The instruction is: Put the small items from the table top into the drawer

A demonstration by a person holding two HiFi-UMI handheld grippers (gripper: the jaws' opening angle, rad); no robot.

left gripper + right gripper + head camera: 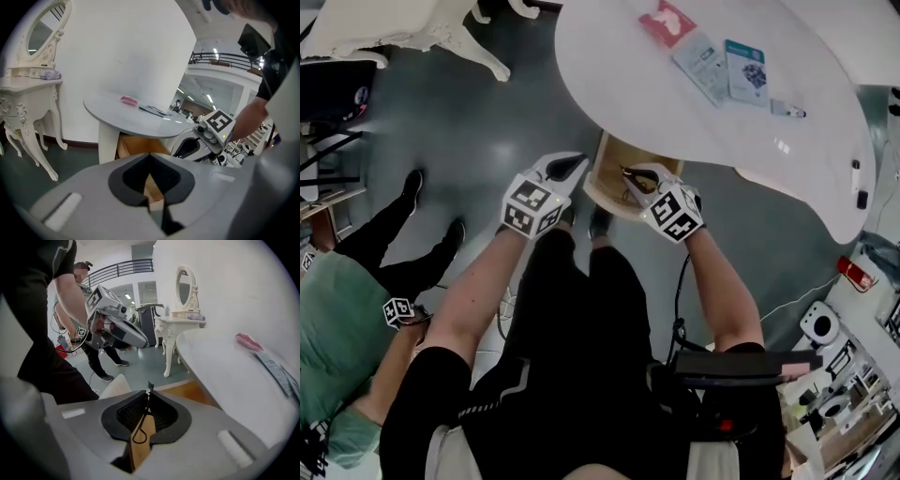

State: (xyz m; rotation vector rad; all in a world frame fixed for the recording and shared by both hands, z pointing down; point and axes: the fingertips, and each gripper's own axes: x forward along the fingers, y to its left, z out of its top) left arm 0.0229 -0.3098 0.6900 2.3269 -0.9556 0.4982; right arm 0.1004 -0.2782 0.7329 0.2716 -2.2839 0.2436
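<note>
Under the white round table [609, 84] a wooden drawer [602, 178] stands pulled out. My right gripper [631, 175] hangs over the drawer's front, shut on a thin black wire clip [139, 429]; the clip's loop shows between the jaws in the right gripper view. My left gripper [577, 162] is just left of the drawer with its jaws together and nothing between them. Still on the table top lie a pink-red packet [667, 21], two blue-and-white packets [705, 64] and a small pen-like item [787, 111]. The drawer's inside is mostly hidden.
Two small dark items [860, 186] lie near the table's right edge. A white ornate dressing table [412, 28] stands at the far left. A person in green [337, 309] crouches on the floor at the left. Equipment crowds the lower right.
</note>
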